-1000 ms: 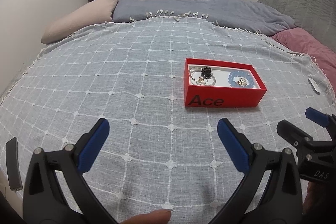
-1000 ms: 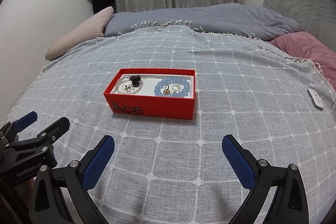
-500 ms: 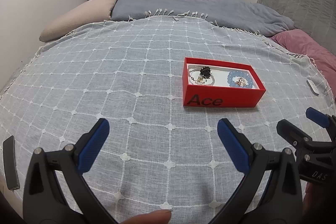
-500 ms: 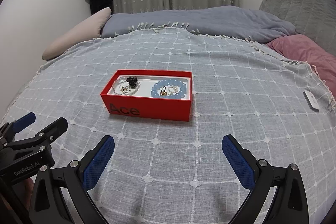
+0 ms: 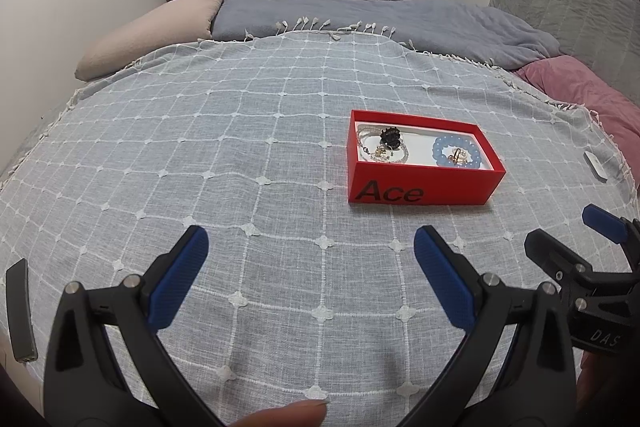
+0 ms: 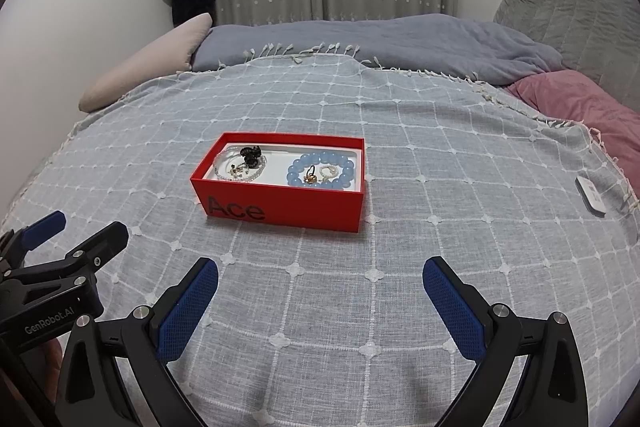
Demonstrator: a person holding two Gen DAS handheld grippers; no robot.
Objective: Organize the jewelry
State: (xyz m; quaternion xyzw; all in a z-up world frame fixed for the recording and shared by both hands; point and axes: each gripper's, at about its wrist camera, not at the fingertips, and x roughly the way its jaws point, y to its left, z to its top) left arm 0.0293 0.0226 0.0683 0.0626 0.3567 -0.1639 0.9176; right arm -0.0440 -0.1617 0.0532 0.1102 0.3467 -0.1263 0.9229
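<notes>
A red "Ace" box [image 5: 424, 189] [image 6: 288, 207] sits on the grey checked bedspread. Inside it lie a blue bead bracelet [image 5: 456, 151] [image 6: 322, 171] with small gold pieces and a pearl ring in its middle, and a clear bead necklace with a black piece [image 5: 390, 138] [image 6: 250, 155]. My left gripper [image 5: 310, 259] is open and empty, well short of the box and to its left. My right gripper [image 6: 320, 287] is open and empty, short of the box. Each gripper shows at the edge of the other's view.
A white tag or remote [image 6: 591, 199] [image 5: 595, 166] lies at the bedspread's right edge. A dark flat object [image 5: 19, 309] lies at the left edge. A beige pillow [image 6: 148, 67], blue-grey blanket [image 6: 380, 43], pink cover [image 6: 580, 99] and grey pillow lie at the far end.
Both views have drifted slightly; the box sits a little lower in the right wrist frame. Both grippers stay open and empty.
</notes>
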